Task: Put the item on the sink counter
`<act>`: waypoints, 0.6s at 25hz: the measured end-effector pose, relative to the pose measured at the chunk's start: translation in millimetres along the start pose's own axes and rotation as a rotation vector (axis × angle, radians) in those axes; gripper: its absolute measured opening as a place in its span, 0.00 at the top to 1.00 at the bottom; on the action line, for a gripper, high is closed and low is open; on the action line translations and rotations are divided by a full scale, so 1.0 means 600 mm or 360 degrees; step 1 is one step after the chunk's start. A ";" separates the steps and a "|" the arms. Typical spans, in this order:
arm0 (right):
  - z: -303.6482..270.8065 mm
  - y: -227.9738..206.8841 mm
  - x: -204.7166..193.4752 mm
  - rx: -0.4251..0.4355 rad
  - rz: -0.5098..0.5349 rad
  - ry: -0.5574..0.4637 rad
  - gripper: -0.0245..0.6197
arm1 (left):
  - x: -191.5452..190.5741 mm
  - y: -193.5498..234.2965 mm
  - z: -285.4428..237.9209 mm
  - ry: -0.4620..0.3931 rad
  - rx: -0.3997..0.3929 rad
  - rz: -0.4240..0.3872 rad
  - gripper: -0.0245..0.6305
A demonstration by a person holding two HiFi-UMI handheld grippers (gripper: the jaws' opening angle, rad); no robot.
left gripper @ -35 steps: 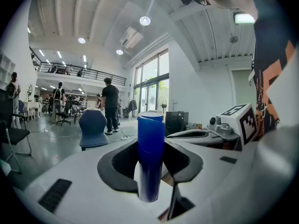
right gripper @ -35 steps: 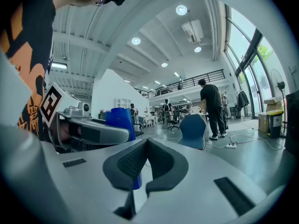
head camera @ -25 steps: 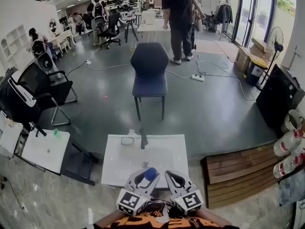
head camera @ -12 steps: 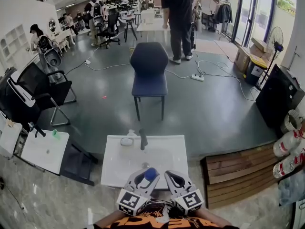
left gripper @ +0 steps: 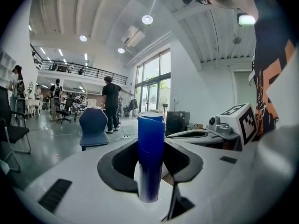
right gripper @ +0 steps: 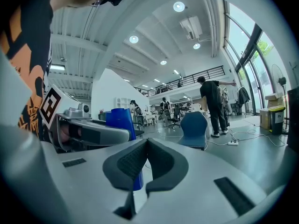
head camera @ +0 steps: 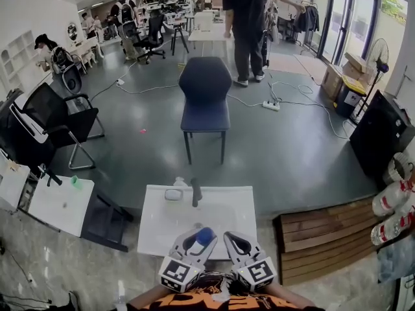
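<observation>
A tall blue cylindrical item (left gripper: 150, 143) stands upright between the dark pads of my left gripper (left gripper: 150, 149), which is shut on it. In the head view the blue item (head camera: 204, 235) and left gripper (head camera: 197, 240) hover over the near edge of the white sink counter (head camera: 155, 229). My right gripper (head camera: 236, 241) sits just to the right of it. The right gripper view shows that gripper (right gripper: 147, 146) shut with nothing between the pads, and the blue item (right gripper: 120, 120) to its left.
A dark faucet (head camera: 195, 192) and a small soap dish (head camera: 173, 194) stand at the counter's far edge. Beyond it are a blue chair (head camera: 205, 96) and a standing person (head camera: 248, 24). Wooden steps (head camera: 324, 232) lie to the right, a low white table (head camera: 61, 206) to the left.
Both grippers keep nearly the same place over the sink's near edge, the blue item still held. People in the background have shifted.
</observation>
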State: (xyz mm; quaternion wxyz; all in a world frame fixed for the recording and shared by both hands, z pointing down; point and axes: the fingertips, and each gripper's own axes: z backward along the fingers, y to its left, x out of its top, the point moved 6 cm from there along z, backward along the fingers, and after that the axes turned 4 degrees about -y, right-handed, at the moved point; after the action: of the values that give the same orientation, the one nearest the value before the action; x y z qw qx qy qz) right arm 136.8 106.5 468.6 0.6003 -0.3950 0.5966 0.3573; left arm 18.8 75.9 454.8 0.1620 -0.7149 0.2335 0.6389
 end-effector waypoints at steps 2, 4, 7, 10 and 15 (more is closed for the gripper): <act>-0.011 -0.002 -0.004 0.0013 0.0006 -0.0002 0.94 | -0.004 0.011 -0.004 -0.0002 0.0003 -0.0009 0.72; -0.022 -0.003 -0.001 0.0020 -0.0010 -0.0001 0.94 | -0.002 0.022 -0.007 0.0001 0.0019 -0.0017 0.72; -0.035 -0.009 0.004 0.0030 -0.0014 0.0000 0.94 | 0.005 0.032 -0.012 0.0019 0.0040 -0.0008 0.72; -0.048 -0.016 -0.001 0.0041 0.0003 -0.0003 0.94 | 0.008 0.045 -0.018 0.0018 0.0033 -0.0016 0.72; -0.073 -0.014 0.006 0.0052 -0.0058 0.0018 0.94 | 0.014 0.068 -0.022 0.0025 0.0034 -0.0010 0.72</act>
State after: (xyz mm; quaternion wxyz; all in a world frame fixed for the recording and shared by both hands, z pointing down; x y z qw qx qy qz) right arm 125.8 63.2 466.2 0.6098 -0.3979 0.5984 0.3344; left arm 8.2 33.6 451.0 0.1697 -0.7189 0.2393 0.6302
